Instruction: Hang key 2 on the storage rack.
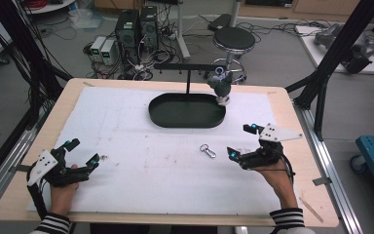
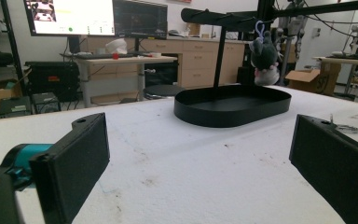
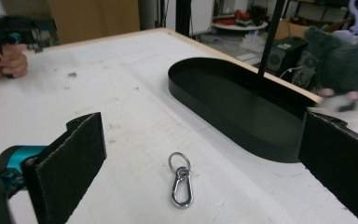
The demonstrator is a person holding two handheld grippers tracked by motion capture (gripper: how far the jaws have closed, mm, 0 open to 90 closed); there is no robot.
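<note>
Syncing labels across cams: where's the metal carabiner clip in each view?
High view: carabiner clip lies on the white mat, right of centre, just left of the right gripper.
Left gripper view: a small metallic glint at the far right, probably the clip.
Right gripper view: bottom centre, between the open jaws.
Shared landmark: black oval tray.

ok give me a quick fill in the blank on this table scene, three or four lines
1. The silver carabiner clip lies on the white mat in front of the ____ gripper.
2. The grey plush toy ____ from the stand's bar.
3. The oval tray is ____ in colour.
4. Both grippers' jaws stand ____.

Missing words: right; hangs; black; open
</note>
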